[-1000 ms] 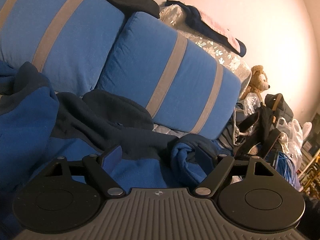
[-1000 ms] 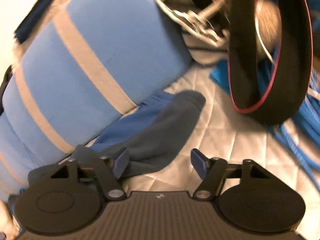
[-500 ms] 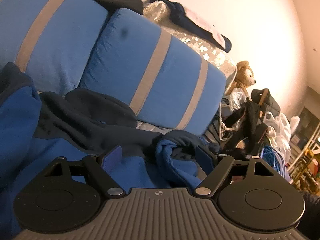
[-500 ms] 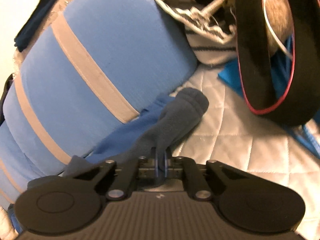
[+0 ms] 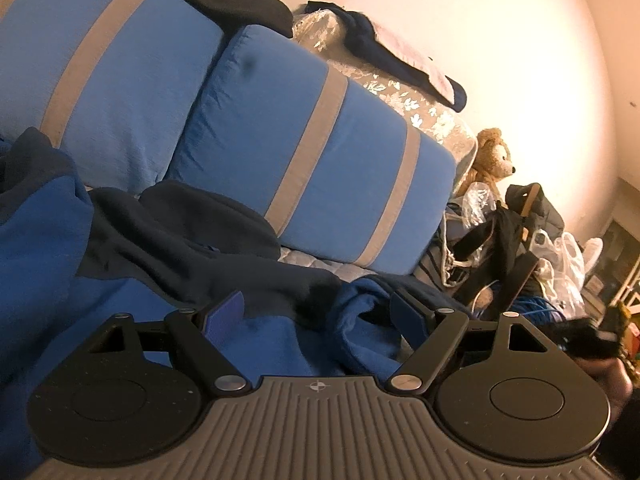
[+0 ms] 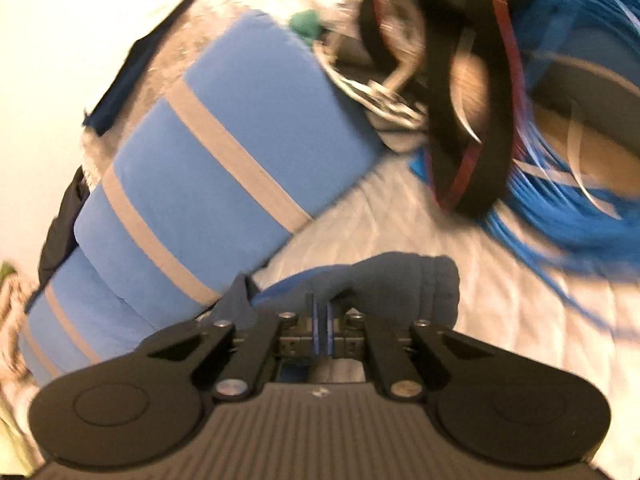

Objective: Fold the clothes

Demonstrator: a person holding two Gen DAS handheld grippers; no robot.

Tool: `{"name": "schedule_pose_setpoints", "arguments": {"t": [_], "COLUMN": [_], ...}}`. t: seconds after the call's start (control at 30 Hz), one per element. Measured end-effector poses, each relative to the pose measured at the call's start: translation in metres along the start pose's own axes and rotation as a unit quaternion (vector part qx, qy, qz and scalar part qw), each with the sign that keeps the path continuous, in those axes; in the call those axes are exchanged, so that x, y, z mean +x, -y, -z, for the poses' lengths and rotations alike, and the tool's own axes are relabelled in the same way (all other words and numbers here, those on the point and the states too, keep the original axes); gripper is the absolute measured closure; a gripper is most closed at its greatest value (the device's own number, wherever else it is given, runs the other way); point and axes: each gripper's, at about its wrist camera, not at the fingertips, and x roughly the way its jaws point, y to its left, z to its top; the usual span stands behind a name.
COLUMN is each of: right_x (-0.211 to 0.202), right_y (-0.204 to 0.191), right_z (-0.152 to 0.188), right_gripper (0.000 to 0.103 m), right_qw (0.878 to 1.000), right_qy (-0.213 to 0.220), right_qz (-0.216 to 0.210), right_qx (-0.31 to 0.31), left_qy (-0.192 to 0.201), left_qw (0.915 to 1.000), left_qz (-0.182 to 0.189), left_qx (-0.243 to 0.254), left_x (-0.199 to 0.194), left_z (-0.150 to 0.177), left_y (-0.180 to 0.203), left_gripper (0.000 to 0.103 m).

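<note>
Both wrist views look low, close, sharing the striped cushion (image 5: 312,168).

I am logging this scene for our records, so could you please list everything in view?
Fleece top: one, blue and navy, crumpled in front of the cushions.
Sleeve: one, navy cuff, lifted over the white quilt.
Cushions: two, blue with grey stripes, behind the top.
Teddy bear: one, tan, right of the cushions.
Plastic bags: white, far right.
Black strap: one, red-edged, above the quilt.
Blue cable: one bundle, right of the strap.
Left tongs: open over the top.
Right tongs: shut on the sleeve.
</note>
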Motion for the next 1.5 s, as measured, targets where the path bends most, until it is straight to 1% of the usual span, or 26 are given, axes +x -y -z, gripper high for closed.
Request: {"name": "schedule_pose_setpoints", "arguments": {"t": [0.13,0.2,0.23,0.3,0.4,0.63,0.67,0.7,0.73,0.77,0.83,0.9,1.03,1.2,1.3,1.33,1.4,1.5], "right_x": [-0.029,-0.03,-0.029,-0.021,-0.002,0.06,0.067,0.072,0.077,0.08,0.077,0.07,0.045,0.01,0.004,0.004,0.004,0.013], "right_y": [0.011,0.02,0.023,0.029,0.038,0.05,0.051,0.051,0.052,0.053,0.052,0.048,0.04,0.042,0.048,0.051,0.055,0.061], "right_z": [0.019,0.022,0.022,0.018,0.006,-0.023,-0.025,-0.026,-0.027,-0.027,-0.023,-0.018,-0.006,0.008,0.022,0.027,0.037,0.048], "right_gripper": [0.099,0.099,0.099,0.099,0.099,0.098,0.092,0.09,0.061,0.04,0.024,0.023,0.022,0.022,0.023,0.024,0.031,0.036], "right_qw": [0.998,0.996,0.996,0.996,0.997,0.994,0.994,0.993,0.993,0.993,0.995,0.996,0.995,0.997,0.997,0.997,0.996,0.993], "right_qy": [-0.027,-0.04,-0.042,-0.038,-0.02,0.0,0.002,0.006,0.01,0.012,0.016,0.02,0.021,0.005,-0.014,-0.022,-0.035,-0.043], "right_qz": [0.003,-0.002,0.003,0.026,0.056,0.109,0.112,0.115,0.118,0.116,0.1,0.088,0.086,0.073,0.073,0.075,0.08,0.109], "right_qx": [0.055,0.081,0.084,0.079,0.058,0.012,0.007,0.003,0.0,0.001,0.002,-0.016,-0.041,-0.025,-0.008,-0.003,0.004,-0.004], "left_qy": [0.003,0.002,0.002,0.003,0.005,0.0,0.0,0.0,-0.001,-0.002,-0.001,0.001,0.001,0.002,0.002,0.002,0.002,0.0], "left_qw": [1.0,1.0,1.0,1.0,1.0,1.0,1.0,1.0,1.0,1.0,1.0,1.0,1.0,0.9999,0.9999,0.9999,0.9999,0.9999], "left_qz": [0.003,0.003,0.004,0.003,0.0,-0.003,-0.004,-0.004,-0.005,-0.005,-0.006,-0.007,-0.006,-0.004,-0.006,-0.007,-0.009,-0.013], "left_qx": [0.003,0.003,0.003,0.003,0.002,0.004,0.005,0.006,0.006,0.005,0.005,0.005,0.005,0.009,0.009,0.008,0.007,0.008], "left_x": [-0.001,-0.002,-0.002,-0.002,-0.002,0.0,0.001,0.001,0.001,0.001,0.001,0.001,0.0,-0.001,-0.001,-0.001,-0.001,0.0], "left_z": [-0.001,0.0,0.0,-0.001,0.0,0.0,-0.001,-0.001,-0.001,0.0,-0.001,-0.001,0.0,0.0,0.0,0.0,0.0,0.001], "left_y": [0.001,0.001,0.001,0.001,0.001,0.002,0.002,0.002,0.002,0.001,0.001,0.001,0.002,0.002,0.002,0.002,0.002,0.002], "left_gripper": [0.022,0.022,0.022,0.022,0.022,0.022,0.022,0.022,0.022,0.022,0.022,0.022,0.022,0.022,0.022,0.022,0.022,0.022]}}
